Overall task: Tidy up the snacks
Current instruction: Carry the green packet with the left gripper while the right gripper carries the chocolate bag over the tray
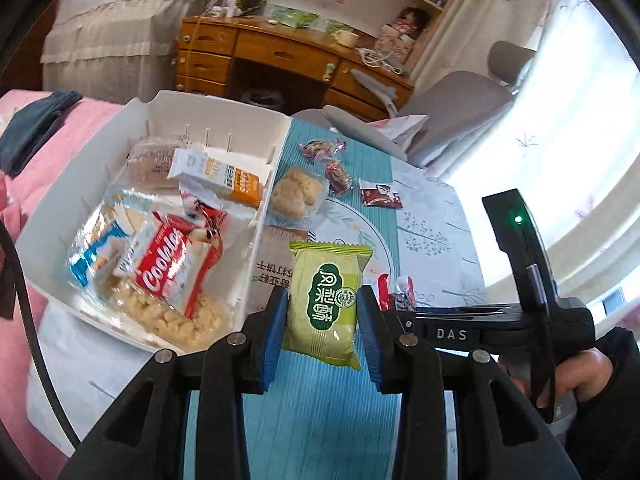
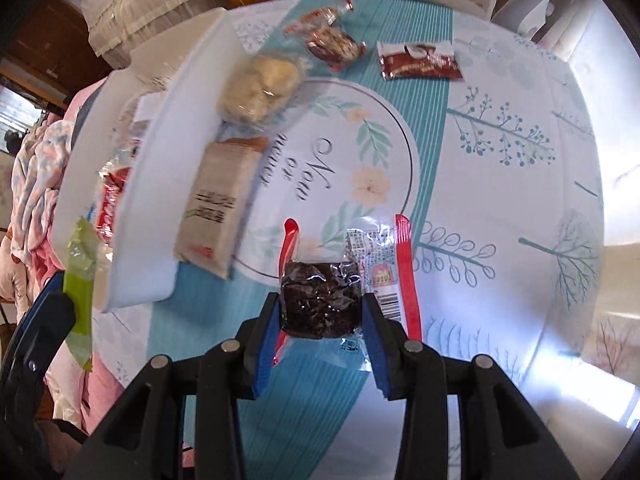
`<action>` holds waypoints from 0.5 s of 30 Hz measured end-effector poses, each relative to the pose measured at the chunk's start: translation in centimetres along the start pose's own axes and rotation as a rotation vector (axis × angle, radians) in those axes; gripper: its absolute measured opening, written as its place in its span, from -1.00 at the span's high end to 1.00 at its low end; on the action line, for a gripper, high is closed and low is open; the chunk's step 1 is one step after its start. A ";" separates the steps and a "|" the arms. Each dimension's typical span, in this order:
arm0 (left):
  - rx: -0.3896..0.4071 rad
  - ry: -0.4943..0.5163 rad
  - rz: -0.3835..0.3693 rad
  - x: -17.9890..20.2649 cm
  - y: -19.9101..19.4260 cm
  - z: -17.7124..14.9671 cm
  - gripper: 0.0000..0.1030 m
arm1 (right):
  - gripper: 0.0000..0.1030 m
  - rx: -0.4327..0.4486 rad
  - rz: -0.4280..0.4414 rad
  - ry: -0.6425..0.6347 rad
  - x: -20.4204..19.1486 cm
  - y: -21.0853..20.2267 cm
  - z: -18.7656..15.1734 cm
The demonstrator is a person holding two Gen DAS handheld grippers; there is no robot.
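My left gripper is shut on a green pastry packet and holds it above the table, just right of the white storage box. The box holds a red Cookies pack, a blue-white packet, an orange-white carton and other snacks. My right gripper is shut on a clear packet of dark snack with red edges, low over the tablecloth. The green packet also shows at the left of the right wrist view.
On the table lie a beige cracker pack beside the box, a round pale pastry, two clear red-brown candy packets and a dark red sachet. A grey chair and a wooden desk stand beyond.
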State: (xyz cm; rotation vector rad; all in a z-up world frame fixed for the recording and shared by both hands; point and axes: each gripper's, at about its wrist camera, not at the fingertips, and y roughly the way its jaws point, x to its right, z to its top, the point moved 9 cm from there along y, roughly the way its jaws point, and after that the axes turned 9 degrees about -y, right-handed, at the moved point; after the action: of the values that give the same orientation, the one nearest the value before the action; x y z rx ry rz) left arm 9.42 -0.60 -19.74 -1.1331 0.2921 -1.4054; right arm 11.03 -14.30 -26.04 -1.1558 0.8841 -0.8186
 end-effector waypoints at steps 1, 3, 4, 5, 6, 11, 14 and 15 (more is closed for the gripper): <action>-0.001 0.010 -0.011 -0.1 -0.3 0.3 0.35 | 0.22 0.013 -0.008 0.003 -0.7 -0.7 -0.2; 0.000 0.034 -0.037 -0.3 -1.4 1.0 0.35 | 0.22 0.028 -0.010 0.004 -0.5 -1.9 1.2; 0.000 0.043 -0.049 -0.5 -1.8 1.4 0.35 | 0.22 0.035 -0.011 0.006 -1.0 -2.3 2.3; -0.001 0.053 -0.066 -0.7 -2.3 1.9 0.35 | 0.22 0.041 -0.014 0.008 -1.0 -2.2 3.4; -0.004 0.058 -0.074 -0.9 -2.5 2.2 0.35 | 0.22 0.048 -0.014 0.012 -1.1 -2.4 4.1; -0.021 0.084 -0.106 -2.6 -3.8 4.2 0.35 | 0.22 0.089 -0.010 0.041 -3.1 -3.2 6.1; -0.026 0.081 -0.122 -4.3 -4.4 5.6 0.35 | 0.22 0.117 -0.004 0.046 -4.8 -3.4 7.2; -0.027 0.077 -0.125 -4.7 -4.4 5.9 0.35 | 0.22 0.126 -0.002 0.046 -5.5 -3.5 7.6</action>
State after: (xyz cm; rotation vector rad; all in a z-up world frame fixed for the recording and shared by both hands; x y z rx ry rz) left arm 10.09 7.12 -15.64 -1.1368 0.3007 -1.5619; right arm 15.19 -7.11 -20.54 -1.0314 0.8570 -0.8933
